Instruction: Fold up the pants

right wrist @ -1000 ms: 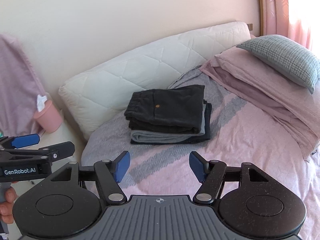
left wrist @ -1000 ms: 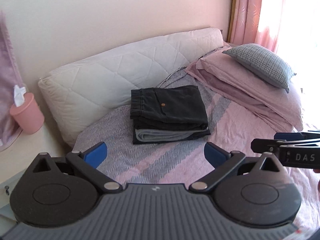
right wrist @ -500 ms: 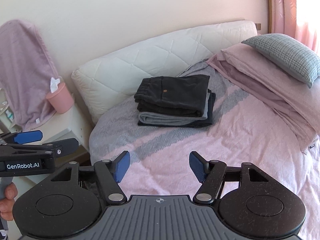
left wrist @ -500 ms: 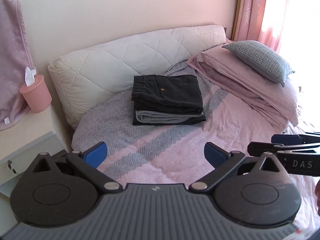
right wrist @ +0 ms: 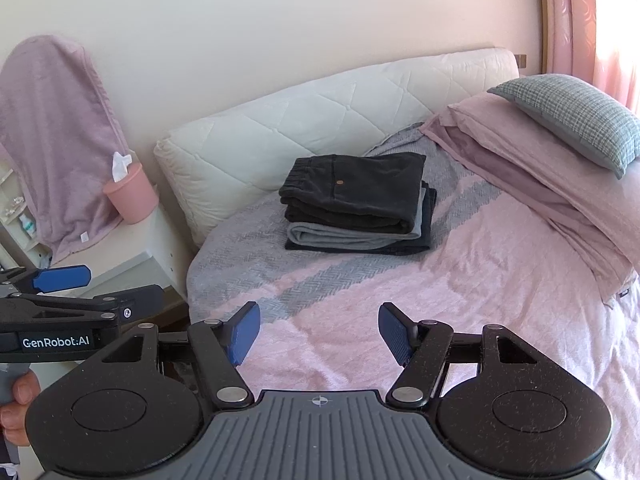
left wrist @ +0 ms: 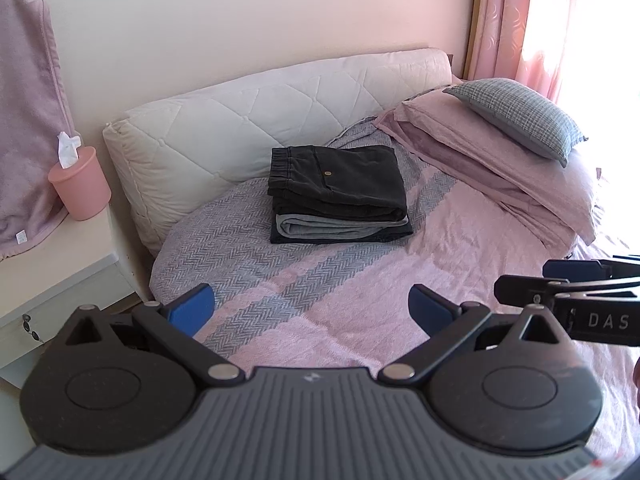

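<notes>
Dark folded pants (left wrist: 338, 178) (right wrist: 358, 190) lie on top of a small stack with a grey folded garment (left wrist: 340, 229) (right wrist: 352, 235) and another dark one beneath, on the bed near the white quilted headboard cushion. My left gripper (left wrist: 311, 309) hangs open and empty over the pink bedspread, well short of the stack. My right gripper (right wrist: 319, 334) is also open and empty, at a similar distance. Each gripper shows at the edge of the other's view.
A pink bedspread (left wrist: 360, 312) with grey stripes covers the bed. Pink bedding and a grey checked pillow (left wrist: 520, 118) lie at the right. A pink tissue holder (left wrist: 80, 184) stands on a white nightstand (left wrist: 52, 276) at the left, beside a hanging mauve towel (right wrist: 56, 136).
Both grippers have drawn back from the stack, which now looks smaller and farther away. More of the nightstand and towel has come into view. The jaws stayed open.
</notes>
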Tool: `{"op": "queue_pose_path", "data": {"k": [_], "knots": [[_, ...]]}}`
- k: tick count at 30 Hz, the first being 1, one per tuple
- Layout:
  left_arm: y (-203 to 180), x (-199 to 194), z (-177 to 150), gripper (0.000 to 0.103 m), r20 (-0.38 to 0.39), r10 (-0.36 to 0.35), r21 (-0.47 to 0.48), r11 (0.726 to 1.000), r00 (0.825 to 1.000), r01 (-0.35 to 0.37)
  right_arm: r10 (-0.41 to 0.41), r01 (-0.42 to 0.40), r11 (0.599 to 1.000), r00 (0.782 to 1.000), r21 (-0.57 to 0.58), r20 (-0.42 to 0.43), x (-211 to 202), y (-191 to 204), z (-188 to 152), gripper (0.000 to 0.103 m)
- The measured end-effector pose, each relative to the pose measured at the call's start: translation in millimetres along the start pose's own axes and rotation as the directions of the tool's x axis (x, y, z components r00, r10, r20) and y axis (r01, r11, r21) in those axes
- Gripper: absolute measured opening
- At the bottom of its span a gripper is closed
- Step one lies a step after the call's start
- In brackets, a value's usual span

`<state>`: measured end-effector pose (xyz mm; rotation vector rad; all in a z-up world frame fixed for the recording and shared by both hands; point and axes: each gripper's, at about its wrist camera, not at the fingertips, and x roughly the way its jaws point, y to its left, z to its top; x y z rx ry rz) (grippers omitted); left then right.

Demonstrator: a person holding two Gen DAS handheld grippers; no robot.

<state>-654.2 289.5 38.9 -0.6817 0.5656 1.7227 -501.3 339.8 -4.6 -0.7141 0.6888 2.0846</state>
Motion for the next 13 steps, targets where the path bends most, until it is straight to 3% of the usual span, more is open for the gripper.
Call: {"op": "queue_pose_path", "data": {"k": [13], "knots": [[5.7, 1.8, -6.4, 0.102, -0.017, -0.005, 0.002, 1.0, 1.0, 0.005, -0.011, 0.011, 1.0, 1.0, 0.01, 0.001, -1.9, 6.8, -3.1, 0.063]]}}
